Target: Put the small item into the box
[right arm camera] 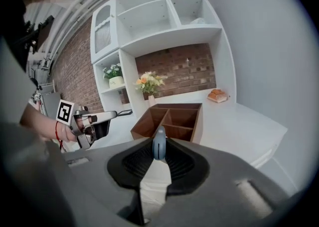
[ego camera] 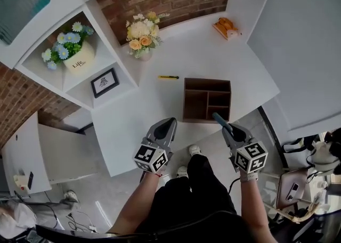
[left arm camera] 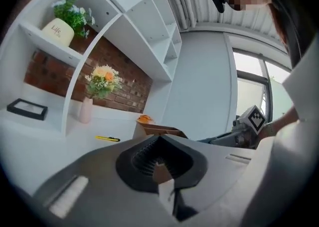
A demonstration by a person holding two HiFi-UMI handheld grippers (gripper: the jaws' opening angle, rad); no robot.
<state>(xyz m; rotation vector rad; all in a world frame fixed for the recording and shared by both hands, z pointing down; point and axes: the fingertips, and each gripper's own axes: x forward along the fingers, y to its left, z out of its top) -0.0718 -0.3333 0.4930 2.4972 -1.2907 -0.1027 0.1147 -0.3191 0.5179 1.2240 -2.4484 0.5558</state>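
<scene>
A brown wooden box (ego camera: pixel 206 99) with open compartments stands on the white table (ego camera: pixel 138 119), near its front edge. My right gripper (ego camera: pixel 224 124) hovers just before the box's front right corner, shut on a slim blue-grey item (ego camera: pixel 218 117). The item's rounded tip (right arm camera: pixel 159 144) sticks up from between the jaws, pointing toward the box (right arm camera: pixel 172 119). My left gripper (ego camera: pixel 171 123) is over the table edge to the left of the box, jaws together with nothing clearly held. A yellow pen-like item (ego camera: pixel 168 77) lies behind the box.
A vase of peach flowers (ego camera: pixel 141 37) and an orange object (ego camera: pixel 226 26) stand at the back of the table. A shelf unit at left holds a framed picture (ego camera: pixel 104 82) and a pot of blue flowers (ego camera: pixel 74 50). The person's legs are below the table edge.
</scene>
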